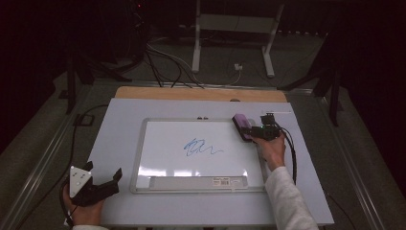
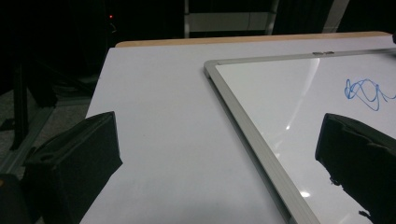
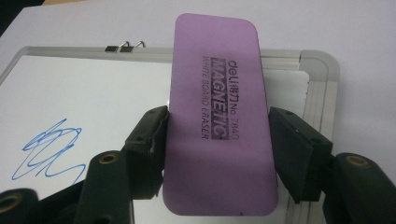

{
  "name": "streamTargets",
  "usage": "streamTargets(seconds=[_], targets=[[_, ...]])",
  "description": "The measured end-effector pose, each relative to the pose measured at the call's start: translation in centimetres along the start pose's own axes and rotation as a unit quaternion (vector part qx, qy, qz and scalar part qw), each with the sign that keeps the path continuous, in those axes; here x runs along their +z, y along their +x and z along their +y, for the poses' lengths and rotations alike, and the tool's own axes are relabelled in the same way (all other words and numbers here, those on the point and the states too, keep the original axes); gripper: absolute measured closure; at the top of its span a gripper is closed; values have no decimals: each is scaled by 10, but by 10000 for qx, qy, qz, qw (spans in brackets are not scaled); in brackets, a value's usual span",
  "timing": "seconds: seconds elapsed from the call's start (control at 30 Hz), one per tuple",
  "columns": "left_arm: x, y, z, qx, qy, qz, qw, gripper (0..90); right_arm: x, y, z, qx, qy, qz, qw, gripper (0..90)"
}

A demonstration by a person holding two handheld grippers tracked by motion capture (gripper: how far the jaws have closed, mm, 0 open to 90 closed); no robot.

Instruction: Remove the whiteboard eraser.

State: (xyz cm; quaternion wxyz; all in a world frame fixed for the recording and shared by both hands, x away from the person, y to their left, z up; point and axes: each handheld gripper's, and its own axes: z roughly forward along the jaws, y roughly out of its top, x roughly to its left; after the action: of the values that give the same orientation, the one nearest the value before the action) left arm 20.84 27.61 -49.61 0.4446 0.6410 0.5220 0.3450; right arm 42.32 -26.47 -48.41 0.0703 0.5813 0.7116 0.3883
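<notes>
The left gripper [image 1: 106, 182] rests on the table [image 1: 119, 124] with jaws wide apart and nothing between them, the whiteboard [image 1: 143, 143] just to its right. At the board's far right corner, the right gripper [image 3: 217, 140] is clamped on the purple eraser [image 3: 217, 116], the blue scribble [image 3: 46, 149] to its left.

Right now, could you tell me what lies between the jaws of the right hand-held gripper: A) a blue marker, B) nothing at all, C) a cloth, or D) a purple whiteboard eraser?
D: in the right gripper view the purple whiteboard eraser, printed "MAGNETIC", sits between the two black jaws of the right hand-held gripper, over the top right corner of the whiteboard.
</notes>
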Motion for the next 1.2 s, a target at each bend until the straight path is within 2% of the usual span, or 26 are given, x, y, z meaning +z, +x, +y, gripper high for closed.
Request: streamTargets(seconds=[0.27,0.6,0.87,1.2], targets=[[0,0,0,9,-6,11,10000,7,-7,5,2,-180,-120,-26,9998,408],[-1,0,0,-9,-27,22,10000,7,-12,7,2,-304,-143,-40,9994,408],[-2,0,0,-7,-27,38,10000,7,-17,16,3,-525,-171,-25,9985,408],[-2,0,0,-9,-22,54,10000,7,-19,30,-1,-685,-198,67,9974,408]])
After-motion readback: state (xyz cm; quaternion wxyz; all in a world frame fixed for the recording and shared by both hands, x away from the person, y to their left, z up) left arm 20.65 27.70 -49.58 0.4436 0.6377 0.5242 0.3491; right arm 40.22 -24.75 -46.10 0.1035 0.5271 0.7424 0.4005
